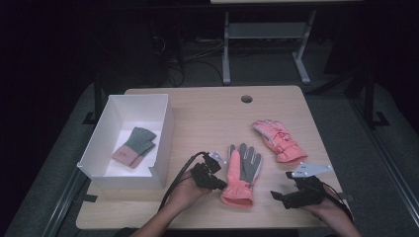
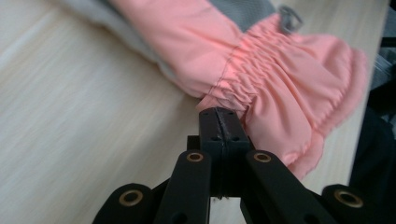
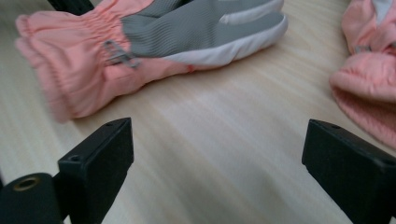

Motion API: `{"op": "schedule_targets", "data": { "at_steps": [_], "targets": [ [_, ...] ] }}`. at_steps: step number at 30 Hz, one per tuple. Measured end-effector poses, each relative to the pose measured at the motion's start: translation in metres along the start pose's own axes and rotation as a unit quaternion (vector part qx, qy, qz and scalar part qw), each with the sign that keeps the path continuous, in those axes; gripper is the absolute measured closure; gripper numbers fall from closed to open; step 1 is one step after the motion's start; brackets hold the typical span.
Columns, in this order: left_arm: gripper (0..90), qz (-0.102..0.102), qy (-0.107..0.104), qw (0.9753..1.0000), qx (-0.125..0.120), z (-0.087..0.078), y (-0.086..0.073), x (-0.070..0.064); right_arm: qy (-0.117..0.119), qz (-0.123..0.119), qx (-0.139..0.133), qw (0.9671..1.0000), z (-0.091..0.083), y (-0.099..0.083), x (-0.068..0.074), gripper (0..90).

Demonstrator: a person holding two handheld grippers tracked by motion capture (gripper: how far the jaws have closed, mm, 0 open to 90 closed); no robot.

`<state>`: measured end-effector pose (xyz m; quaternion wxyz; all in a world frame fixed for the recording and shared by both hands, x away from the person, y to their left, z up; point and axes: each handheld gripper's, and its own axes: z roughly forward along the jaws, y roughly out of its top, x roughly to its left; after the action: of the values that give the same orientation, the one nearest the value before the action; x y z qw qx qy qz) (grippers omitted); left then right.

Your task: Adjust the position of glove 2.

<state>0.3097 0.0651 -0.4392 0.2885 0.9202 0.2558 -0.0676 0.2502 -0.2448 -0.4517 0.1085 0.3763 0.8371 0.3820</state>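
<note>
A white box (image 1: 163, 129) at the table's (image 1: 207, 118) left holds a folded grey-and-pink glove (image 1: 134, 146). The left gripper (image 2: 219, 114) pinches the near pink ski glove (image 1: 240, 174) at its gathered cuff; the right gripper (image 3: 217, 154) gapes wide over bare wood, the second pink glove (image 1: 278, 140) beyond.

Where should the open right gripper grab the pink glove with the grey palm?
Take the glove by its gathered cuff, coming in low from its right edge. The glove lies flat palm-up, and the cuff's ruffled fabric bunches thickest there. The left gripper already sits shut at the opposite edge.

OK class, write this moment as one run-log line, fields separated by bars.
left gripper: jaws shut at cuff of palm-up pink ski glove | right gripper: open, empty | second pink glove: on table | grey-pink mittens: in white box
</note>
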Motion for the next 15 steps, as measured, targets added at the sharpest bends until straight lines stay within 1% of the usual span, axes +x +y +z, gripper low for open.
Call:
{"op": "schedule_targets", "data": {
  "at_steps": [2,6,9,11,13,15],
  "targets": [
    [89.8,0.009,-0.006,0.9999,0.001,0.004,0.006,-0.005,-0.001,0.003,0.000,1.0000,-0.006,-0.006,0.000,8.6],
    [89.8,0.028,-0.014,0.9995,0.003,0.017,0.020,-0.016,-0.007,0.006,0.001,1.0000,-0.013,-0.014,-0.005,8.6],
    [89.8,0.041,-0.020,0.9990,0.005,0.027,0.030,-0.023,-0.011,0.009,0.003,0.9999,-0.015,-0.015,-0.007,8.6],
    [89.8,0.044,-0.024,0.9987,0.003,0.032,0.036,-0.026,-0.012,0.007,0.002,0.9999,-0.017,-0.017,-0.008,8.6],
    [89.8,0.048,-0.024,0.9985,0.001,0.036,0.040,-0.028,-0.012,0.008,0.004,0.9999,-0.018,-0.018,-0.008,8.6],
    [89.8,0.054,-0.020,0.9983,0.001,0.037,0.041,-0.029,-0.012,0.006,0.005,0.9999,-0.018,-0.019,-0.009,8.6]
  ]
}}
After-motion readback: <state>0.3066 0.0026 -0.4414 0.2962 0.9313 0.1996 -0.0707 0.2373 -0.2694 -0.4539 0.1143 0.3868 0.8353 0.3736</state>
